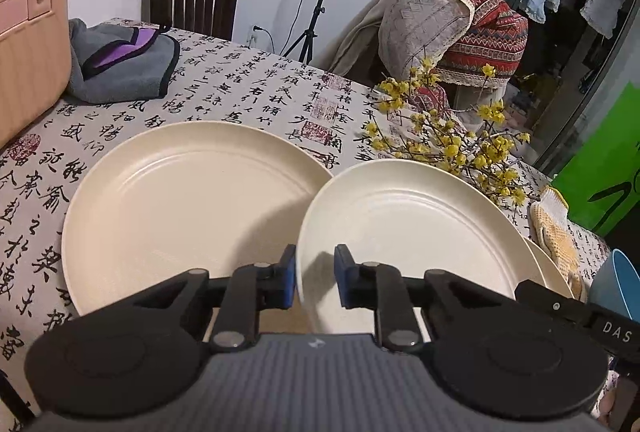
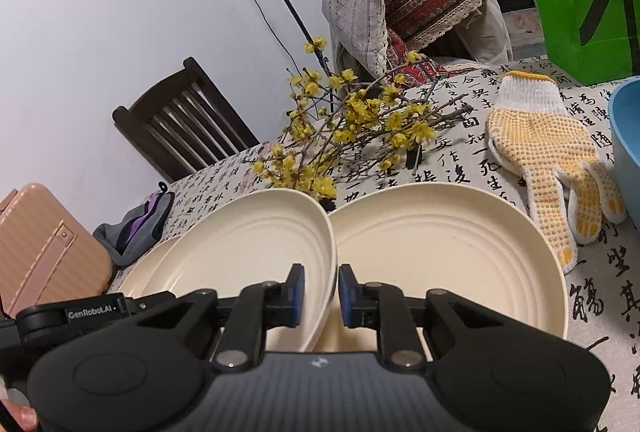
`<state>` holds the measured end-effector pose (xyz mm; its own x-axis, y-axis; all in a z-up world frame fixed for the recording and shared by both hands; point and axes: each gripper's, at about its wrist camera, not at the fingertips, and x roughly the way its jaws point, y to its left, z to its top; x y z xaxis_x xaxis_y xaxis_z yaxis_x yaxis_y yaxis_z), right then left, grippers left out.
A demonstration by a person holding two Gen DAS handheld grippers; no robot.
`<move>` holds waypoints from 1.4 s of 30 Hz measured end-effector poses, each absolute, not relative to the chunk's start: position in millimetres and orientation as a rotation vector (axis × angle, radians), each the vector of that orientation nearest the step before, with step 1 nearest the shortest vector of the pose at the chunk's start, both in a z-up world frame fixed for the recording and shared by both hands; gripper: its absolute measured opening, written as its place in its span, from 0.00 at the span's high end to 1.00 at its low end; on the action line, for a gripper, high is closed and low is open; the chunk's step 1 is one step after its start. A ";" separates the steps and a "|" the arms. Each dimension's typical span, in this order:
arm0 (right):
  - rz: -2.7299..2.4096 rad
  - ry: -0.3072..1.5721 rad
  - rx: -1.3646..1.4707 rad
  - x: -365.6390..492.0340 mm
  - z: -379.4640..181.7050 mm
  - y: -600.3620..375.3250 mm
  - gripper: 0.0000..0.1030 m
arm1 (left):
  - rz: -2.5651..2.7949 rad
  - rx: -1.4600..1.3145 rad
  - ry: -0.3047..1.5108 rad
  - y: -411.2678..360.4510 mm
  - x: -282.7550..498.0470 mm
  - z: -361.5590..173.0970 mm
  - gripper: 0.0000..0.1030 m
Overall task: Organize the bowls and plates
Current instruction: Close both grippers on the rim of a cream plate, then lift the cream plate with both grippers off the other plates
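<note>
The left gripper (image 1: 315, 274) pinches the left rim of the middle plate (image 1: 404, 232), whose opposite rim at three o'clock sits clamped in the right gripper (image 2: 321, 292). It overlaps the left plate (image 1: 180, 200) and right plate (image 2: 440, 252); uneven lifting could twist it free.

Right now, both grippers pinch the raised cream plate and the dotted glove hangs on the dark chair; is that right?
Not quite: the dotted glove lies on the tablecloth, as the right wrist view shows. The left gripper and right gripper do pinch the raised cream plate.
</note>
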<state>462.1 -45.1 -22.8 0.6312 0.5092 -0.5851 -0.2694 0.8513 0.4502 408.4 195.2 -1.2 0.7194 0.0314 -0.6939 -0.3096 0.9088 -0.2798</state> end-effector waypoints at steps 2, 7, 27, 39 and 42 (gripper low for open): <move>0.449 0.763 0.322 461.2 -23.0 -43.9 0.90 | 0.196 -0.399 0.748 195.6 408.4 -1.3 0.81; 0.441 0.744 0.266 457.5 -21.7 -38.2 0.91 | 0.198 -0.388 0.745 195.3 408.4 -0.9 0.81; 0.434 0.717 0.202 451.9 -18.7 -31.9 0.91 | 0.207 -0.355 0.736 192.3 407.4 0.7 0.81; 0.437 0.710 0.201 450.5 -16.8 -31.9 0.91 | 0.208 -0.355 0.731 191.1 405.4 4.3 0.81; 0.435 0.708 0.204 449.9 -15.9 -32.2 0.91 | 0.208 -0.352 0.728 191.0 404.4 5.1 0.81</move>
